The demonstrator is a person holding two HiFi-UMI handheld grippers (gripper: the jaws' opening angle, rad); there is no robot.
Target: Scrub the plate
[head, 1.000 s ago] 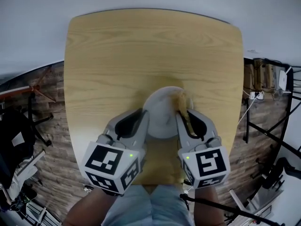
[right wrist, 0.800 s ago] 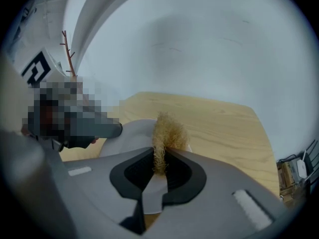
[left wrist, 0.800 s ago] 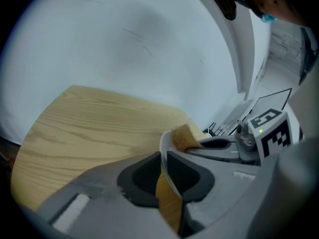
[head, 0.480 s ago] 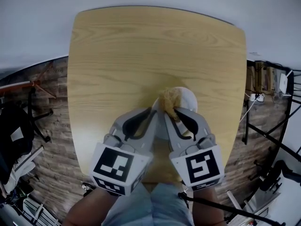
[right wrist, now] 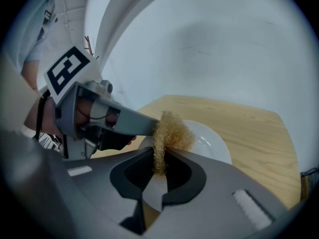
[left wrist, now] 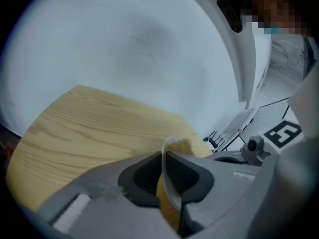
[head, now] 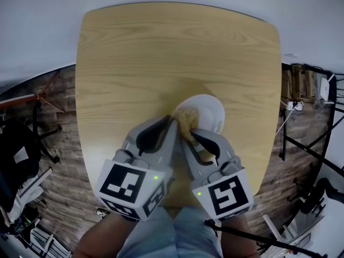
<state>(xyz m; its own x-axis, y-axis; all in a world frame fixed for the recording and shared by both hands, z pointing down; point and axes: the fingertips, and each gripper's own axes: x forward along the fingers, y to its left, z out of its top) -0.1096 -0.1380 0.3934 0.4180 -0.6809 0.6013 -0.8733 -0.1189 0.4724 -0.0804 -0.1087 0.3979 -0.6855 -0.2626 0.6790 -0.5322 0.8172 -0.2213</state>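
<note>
As the head view looks steeply down, the person's lap sits nearest, right at the bottom edge. Just above it are the two marker cubes, side by side with their black-and-white squares facing up.

Moving forward, the left claw and the right claw angle in toward each other until their tips nearly meet.

And the left one is clamped. Its own view shows both jaws pressed onto the thin white rim of the plate, seen edge-on between the dark pads. Whether the plate lies flat on the wood or is tipped up, I cannot tell.

Over to the right claw: its jaws are pinched on a golden, wiry scrubber. The lower part of the tuft is squeezed between the pads, and the bushy top spills out above them. That scrubber is touching the plate at its near-left edge, just beside the spot where the left claw grips the rim. The far-right part of the plate is bare and white.

The plate sits on the near half of the tabletop, slightly right of centre. Light wood grain stretches away beyond it to the rounded far corners. Dark plank floor flanks the tabletop on both sides, with cables and stands off to the right.
</note>
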